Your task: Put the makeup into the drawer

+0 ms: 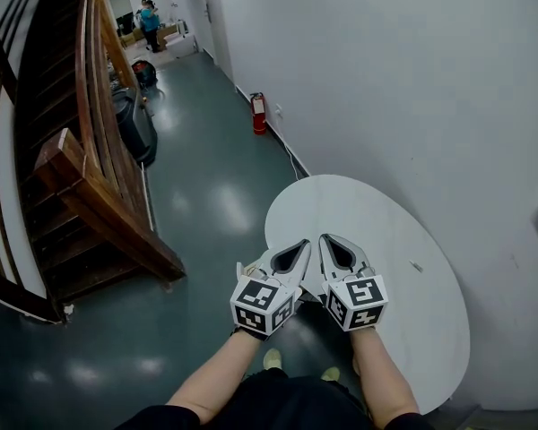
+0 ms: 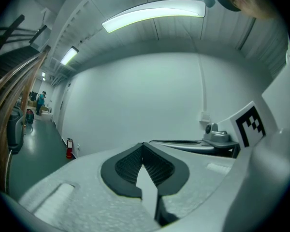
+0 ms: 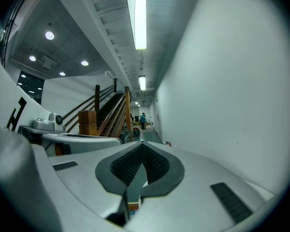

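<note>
No makeup and no drawer show in any view. In the head view my left gripper (image 1: 303, 244) and right gripper (image 1: 325, 239) are held side by side over the near edge of a round white table (image 1: 403, 312). Both point away from me, tips close together. Each is shut with nothing between its jaws. The left gripper view looks along its shut jaws (image 2: 143, 144) toward a white wall, with the right gripper (image 2: 217, 138) beside it. The right gripper view looks along its shut jaws (image 3: 141, 143) down a corridor, and the left gripper (image 3: 50, 125) shows at its left.
A wooden staircase (image 1: 81, 177) rises at the left over a green floor (image 1: 215, 195). A red fire extinguisher (image 1: 259, 113) stands by the white wall (image 1: 412, 88) on the right. People (image 1: 150, 13) stand far down the corridor. A small pale thing (image 1: 247, 268) lies below the left gripper.
</note>
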Available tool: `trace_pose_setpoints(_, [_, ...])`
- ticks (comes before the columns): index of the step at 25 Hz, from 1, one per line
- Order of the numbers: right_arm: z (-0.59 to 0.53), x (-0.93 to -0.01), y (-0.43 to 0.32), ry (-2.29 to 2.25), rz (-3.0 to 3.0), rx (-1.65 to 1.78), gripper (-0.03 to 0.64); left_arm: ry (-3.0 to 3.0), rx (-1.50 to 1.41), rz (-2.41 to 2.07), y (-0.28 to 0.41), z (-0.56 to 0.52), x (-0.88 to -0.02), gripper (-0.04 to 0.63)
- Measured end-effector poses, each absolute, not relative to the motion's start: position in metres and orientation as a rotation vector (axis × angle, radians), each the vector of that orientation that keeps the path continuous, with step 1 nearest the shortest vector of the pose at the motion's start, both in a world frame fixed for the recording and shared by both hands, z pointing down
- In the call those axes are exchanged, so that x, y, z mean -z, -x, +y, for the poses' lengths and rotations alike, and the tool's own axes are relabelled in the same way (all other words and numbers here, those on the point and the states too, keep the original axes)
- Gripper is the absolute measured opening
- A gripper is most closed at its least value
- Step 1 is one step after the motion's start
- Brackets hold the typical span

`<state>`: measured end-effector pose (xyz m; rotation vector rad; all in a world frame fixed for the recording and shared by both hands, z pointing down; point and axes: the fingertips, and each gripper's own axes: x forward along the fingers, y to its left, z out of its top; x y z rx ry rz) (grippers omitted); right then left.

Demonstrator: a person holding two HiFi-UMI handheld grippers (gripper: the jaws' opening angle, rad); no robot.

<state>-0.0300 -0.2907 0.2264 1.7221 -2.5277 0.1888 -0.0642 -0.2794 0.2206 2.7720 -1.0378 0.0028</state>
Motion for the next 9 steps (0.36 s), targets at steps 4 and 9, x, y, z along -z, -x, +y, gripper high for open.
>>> trace_pose_setpoints(4, [-0.2896,-0.2282,0.0319,-1.715,-2.532,-0.194,0.014,-2.764,0.003,-1.048,0.0662,-0.2790,-0.2217,0.009])
trace_pose_setpoints(9, [-0.2906,-0.2304,0.0337,-1.717,-2.534,-0.202,0.014,-2.759,0.003,-1.052,0.0670,-0.2797,-0.2243,0.009])
